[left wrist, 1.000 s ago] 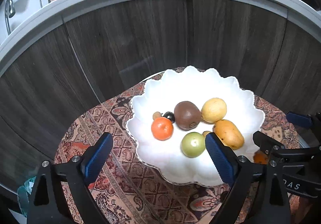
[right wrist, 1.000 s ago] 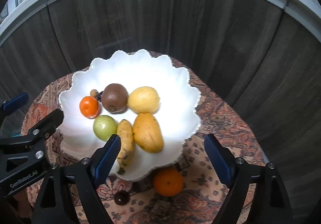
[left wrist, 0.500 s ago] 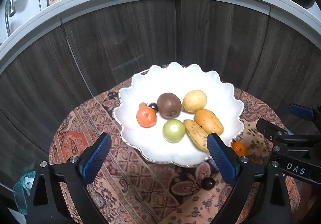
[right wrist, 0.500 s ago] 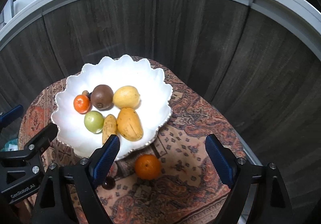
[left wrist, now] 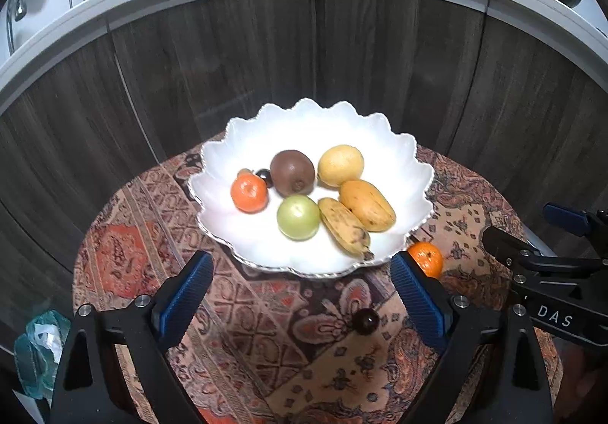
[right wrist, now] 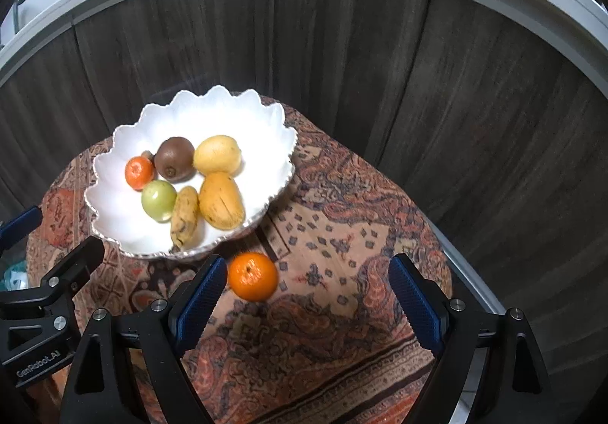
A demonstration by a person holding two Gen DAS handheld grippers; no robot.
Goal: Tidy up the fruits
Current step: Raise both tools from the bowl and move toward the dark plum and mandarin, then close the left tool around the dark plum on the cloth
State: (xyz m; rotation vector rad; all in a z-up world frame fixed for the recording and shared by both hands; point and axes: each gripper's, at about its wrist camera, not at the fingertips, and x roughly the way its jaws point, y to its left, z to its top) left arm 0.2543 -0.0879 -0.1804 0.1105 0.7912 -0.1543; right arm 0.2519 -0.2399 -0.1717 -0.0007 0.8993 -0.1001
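Mostly done: seven fruits sit in white bowl (left wrist: 266,253) ahead of both grippers, but orange (right wrist: 252,276) & small dark fruit (left wrist: 365,321) lie loose on cloth, orange just fwd of right gripper (right wrist: 304,295), both it & left gripper (left wrist: 300,295) wide, holding nothing.

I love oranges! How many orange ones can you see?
2. One orange sits in the white bowl, at its left side. The other orange lies on the patterned cloth just outside the bowl. More could hide behind the grippers.
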